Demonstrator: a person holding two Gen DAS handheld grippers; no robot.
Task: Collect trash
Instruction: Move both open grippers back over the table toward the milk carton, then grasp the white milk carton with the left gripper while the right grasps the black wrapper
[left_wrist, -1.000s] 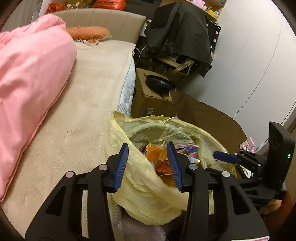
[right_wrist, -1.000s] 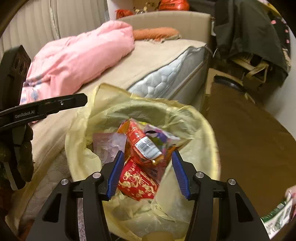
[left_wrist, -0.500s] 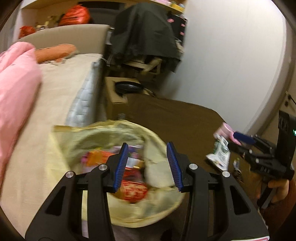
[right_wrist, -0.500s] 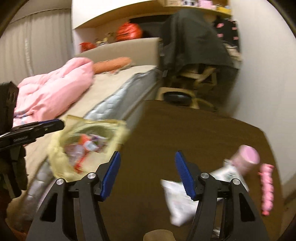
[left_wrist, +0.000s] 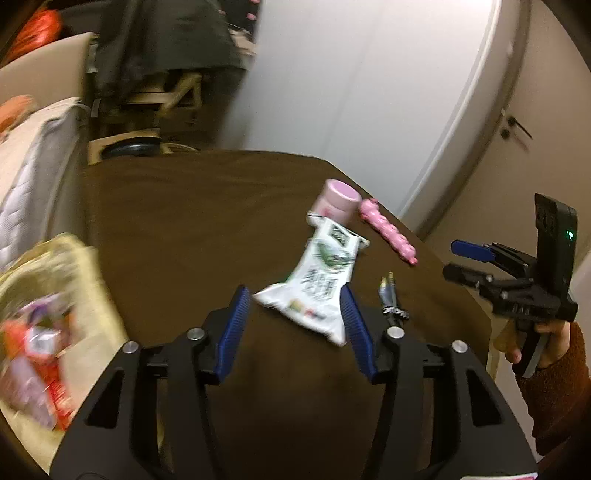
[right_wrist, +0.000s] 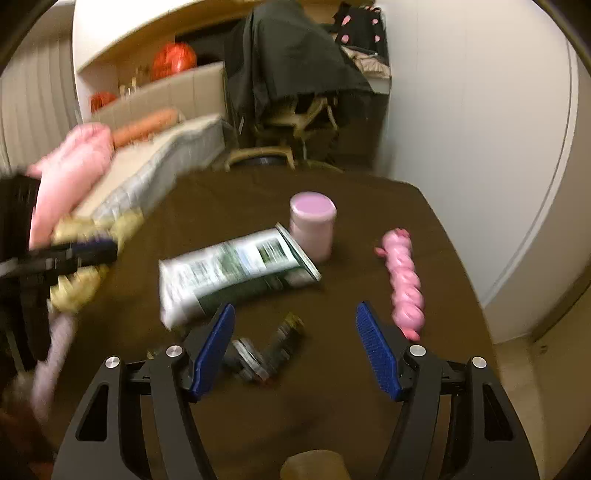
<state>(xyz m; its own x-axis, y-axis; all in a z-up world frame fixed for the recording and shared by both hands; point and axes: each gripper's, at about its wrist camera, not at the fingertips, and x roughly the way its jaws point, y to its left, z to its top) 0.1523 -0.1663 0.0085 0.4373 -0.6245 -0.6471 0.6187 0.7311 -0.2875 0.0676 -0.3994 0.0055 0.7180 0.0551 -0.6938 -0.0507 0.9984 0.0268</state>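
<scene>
A white and green snack bag (left_wrist: 317, 284) (right_wrist: 236, 269) lies on the brown table (left_wrist: 192, 229) (right_wrist: 332, 406). A small crumpled dark wrapper (left_wrist: 391, 306) (right_wrist: 266, 350) lies beside it. My left gripper (left_wrist: 295, 317) is open and empty, just before the bag. My right gripper (right_wrist: 295, 332) is open and empty, just above the dark wrapper; it also shows in the left wrist view (left_wrist: 461, 258). The yellow trash bag (left_wrist: 48, 332) full of wrappers stands at the table's left.
A pink-lidded jar (left_wrist: 338, 201) (right_wrist: 314, 225) stands behind the snack bag. A pink twisted object (left_wrist: 388, 230) (right_wrist: 404, 284) lies near the table's right edge. A bed (right_wrist: 155, 158), a draped chair (right_wrist: 295, 74) and a white wall lie beyond.
Both grippers have swung right, away from the yellow trash bag, and now face the items on the brown table. Both stay open and empty.
</scene>
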